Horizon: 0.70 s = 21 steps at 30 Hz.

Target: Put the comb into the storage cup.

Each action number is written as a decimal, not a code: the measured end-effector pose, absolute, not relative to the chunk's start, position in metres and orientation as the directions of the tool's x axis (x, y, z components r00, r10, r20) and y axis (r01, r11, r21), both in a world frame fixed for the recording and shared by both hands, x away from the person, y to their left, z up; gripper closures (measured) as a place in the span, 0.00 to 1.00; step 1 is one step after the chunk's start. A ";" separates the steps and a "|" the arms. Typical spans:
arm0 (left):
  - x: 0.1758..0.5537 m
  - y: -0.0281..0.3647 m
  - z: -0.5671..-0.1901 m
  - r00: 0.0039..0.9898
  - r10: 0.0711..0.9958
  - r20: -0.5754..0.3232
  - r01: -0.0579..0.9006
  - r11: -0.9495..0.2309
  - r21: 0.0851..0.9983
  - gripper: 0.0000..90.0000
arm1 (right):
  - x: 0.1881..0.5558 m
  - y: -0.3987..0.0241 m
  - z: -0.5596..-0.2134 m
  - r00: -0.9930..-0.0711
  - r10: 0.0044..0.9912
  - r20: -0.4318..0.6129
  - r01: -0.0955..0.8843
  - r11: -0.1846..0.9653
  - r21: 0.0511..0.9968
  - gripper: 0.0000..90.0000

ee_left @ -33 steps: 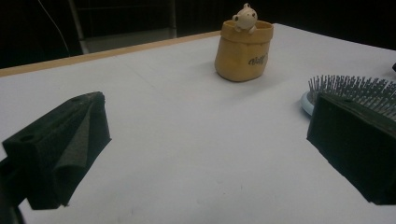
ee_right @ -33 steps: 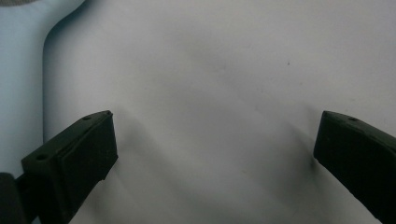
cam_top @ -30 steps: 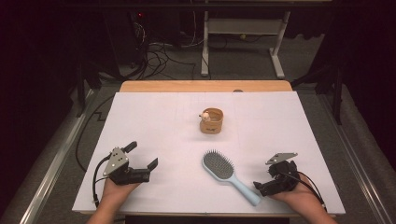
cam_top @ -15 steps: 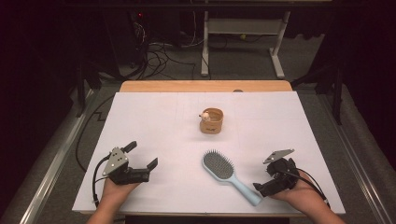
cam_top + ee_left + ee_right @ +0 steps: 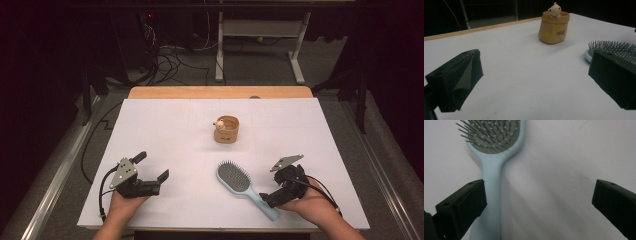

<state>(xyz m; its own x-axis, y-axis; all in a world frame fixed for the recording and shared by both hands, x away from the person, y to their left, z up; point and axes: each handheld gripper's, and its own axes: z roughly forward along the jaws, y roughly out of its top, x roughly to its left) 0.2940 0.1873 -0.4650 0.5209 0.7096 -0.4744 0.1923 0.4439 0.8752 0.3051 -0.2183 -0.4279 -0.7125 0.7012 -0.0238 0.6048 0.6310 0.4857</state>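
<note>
A light blue hairbrush [image 5: 235, 177] lies bristles up on the white table [image 5: 170, 130], its handle pointing to the near right. My right gripper [image 5: 276, 193] sits low at the handle's end and is open. In the right gripper view the hairbrush handle [image 5: 491, 195] runs just inside the left jaw of the wide-apart right gripper [image 5: 539, 197]. My left gripper [image 5: 151, 167] rests open at the near left, with nothing between its fingers. From the left gripper [image 5: 536, 82] I see the hairbrush [image 5: 609, 47] bristles behind the right jaw.
A small tan cup [image 5: 226, 130] with a little figure on its rim stands mid-table, also seen as the cup [image 5: 554, 27] in the left gripper view. A wooden strip [image 5: 220, 92] borders the table's far edge. Cables and a desk frame [image 5: 260, 45] lie beyond.
My right gripper has crept a little left, closer to the hairbrush handle. The left gripper, the hairbrush and the cup have stayed put.
</note>
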 end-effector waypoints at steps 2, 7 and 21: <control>0.294 0.188 -0.465 0.521 0.710 -0.473 0.192 0.442 0.876 0.00 | 0.306 -0.212 -0.429 -0.721 0.692 -0.023 0.597 0.638 0.487 0.00; 0.294 0.188 -0.465 0.521 0.709 -0.475 0.192 0.445 0.875 0.00 | 0.308 -0.198 -0.432 -0.739 0.673 -0.019 0.583 0.654 0.482 0.00; 0.294 0.189 -0.465 0.522 0.711 -0.472 0.192 0.441 0.877 0.00 | 0.318 -0.161 -0.442 -0.771 0.637 -0.027 0.560 0.697 0.448 0.00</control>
